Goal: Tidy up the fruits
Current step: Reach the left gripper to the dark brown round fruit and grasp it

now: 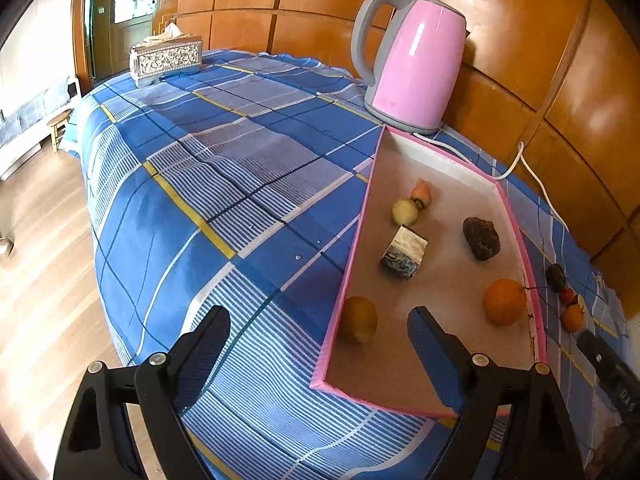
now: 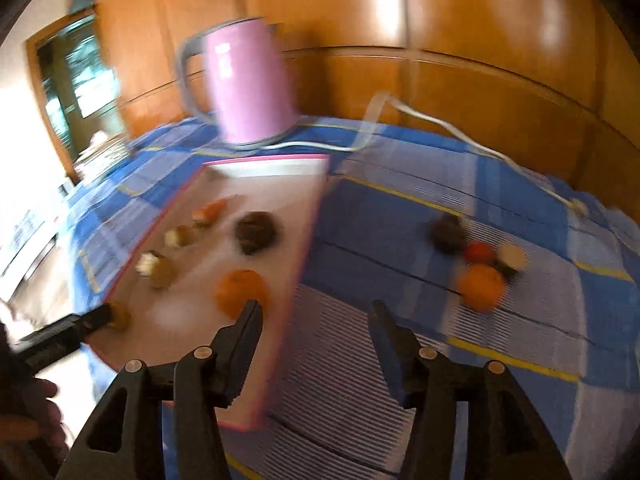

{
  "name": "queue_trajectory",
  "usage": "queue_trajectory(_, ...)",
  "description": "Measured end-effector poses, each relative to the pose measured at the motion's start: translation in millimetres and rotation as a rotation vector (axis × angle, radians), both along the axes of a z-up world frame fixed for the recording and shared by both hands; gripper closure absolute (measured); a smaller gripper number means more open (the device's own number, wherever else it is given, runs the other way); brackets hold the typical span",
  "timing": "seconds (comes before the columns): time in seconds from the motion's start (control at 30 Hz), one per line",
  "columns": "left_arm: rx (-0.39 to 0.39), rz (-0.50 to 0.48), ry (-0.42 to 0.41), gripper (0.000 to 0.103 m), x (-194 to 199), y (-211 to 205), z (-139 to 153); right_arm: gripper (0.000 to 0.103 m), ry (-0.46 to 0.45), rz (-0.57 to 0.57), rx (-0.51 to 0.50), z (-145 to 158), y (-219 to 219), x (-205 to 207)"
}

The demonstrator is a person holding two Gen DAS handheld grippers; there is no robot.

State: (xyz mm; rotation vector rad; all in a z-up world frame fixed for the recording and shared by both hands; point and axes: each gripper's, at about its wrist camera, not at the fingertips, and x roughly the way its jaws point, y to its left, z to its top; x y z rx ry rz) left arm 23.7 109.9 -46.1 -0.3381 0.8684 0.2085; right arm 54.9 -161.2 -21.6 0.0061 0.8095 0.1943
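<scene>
Blue checked tablecloth; wood-panelled wall behind.

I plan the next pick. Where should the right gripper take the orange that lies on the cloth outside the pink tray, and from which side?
Grip the orange across its round middle, coming from above and its near side. The red fruit and pale fruit crowd its far side; the near side looks free.

The surface is covered by a blue plaid cloth. A pink tray, a pink kettle, a tissue box and loose fruits are carried on it.
</scene>
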Motion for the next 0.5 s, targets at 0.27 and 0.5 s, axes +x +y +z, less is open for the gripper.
queue_trajectory(0.27, 0.021, -0.044, -0.034, 0.012, -2, -11, 8, 0.047, 0.028, -0.373, -0.061, -22, -100, -22)
queue_trajectory(0.5, 0.039, -0.073, -0.036, 0.012, -3, -20, 9, 0.047, 0.053, -0.555, -0.073, -35, -158, -35)
